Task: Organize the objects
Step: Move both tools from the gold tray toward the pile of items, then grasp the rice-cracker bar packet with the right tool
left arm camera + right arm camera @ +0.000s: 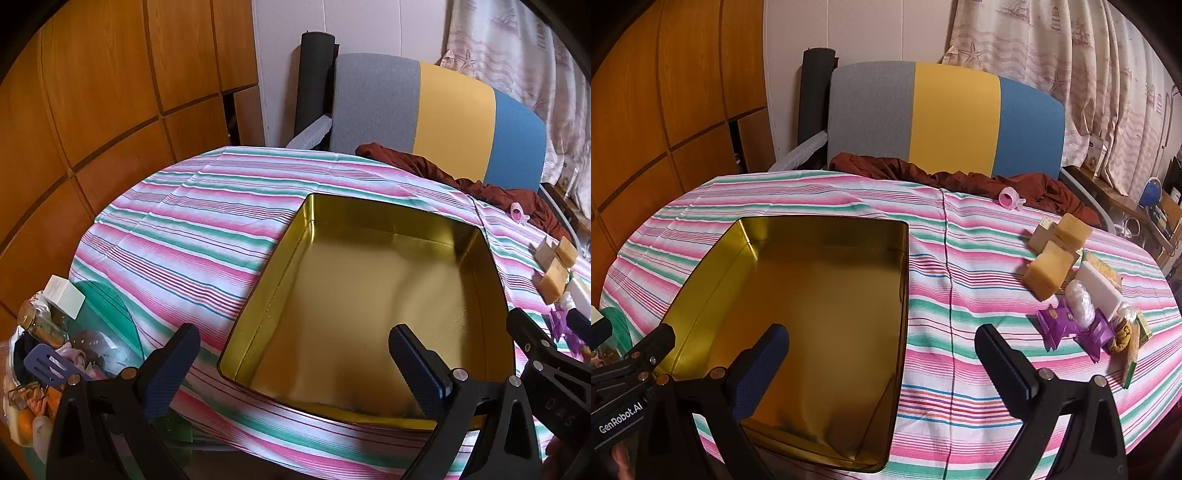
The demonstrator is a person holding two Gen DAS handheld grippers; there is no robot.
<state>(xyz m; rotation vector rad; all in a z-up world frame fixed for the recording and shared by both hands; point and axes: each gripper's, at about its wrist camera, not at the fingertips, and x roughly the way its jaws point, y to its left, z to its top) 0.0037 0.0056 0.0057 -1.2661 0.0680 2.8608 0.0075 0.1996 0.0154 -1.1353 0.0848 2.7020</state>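
A gold tin [820, 295] sits open on the striped tablecloth [960, 332], nothing inside it — shiny walls, rounded corners, rim all round. In the right wrist view it fills the 9 o'clock half; from 2 to 4 o'clock lies a cluster of small goods: yellow sponges [1049, 273], a white block [1099, 291], purple wrappers [1060, 325]. A bare strip of cloth separates tin and cluster. A dark red cloth [960, 177] drapes the far edge at 12 o'clock, before a striped chair [945, 118].

The left gripper [295, 363] hangs over the tin's near-left corner, jaws spread wide, holding nothing. The right gripper [882, 363] — equally wide and bare — straddles the tin's right rim.
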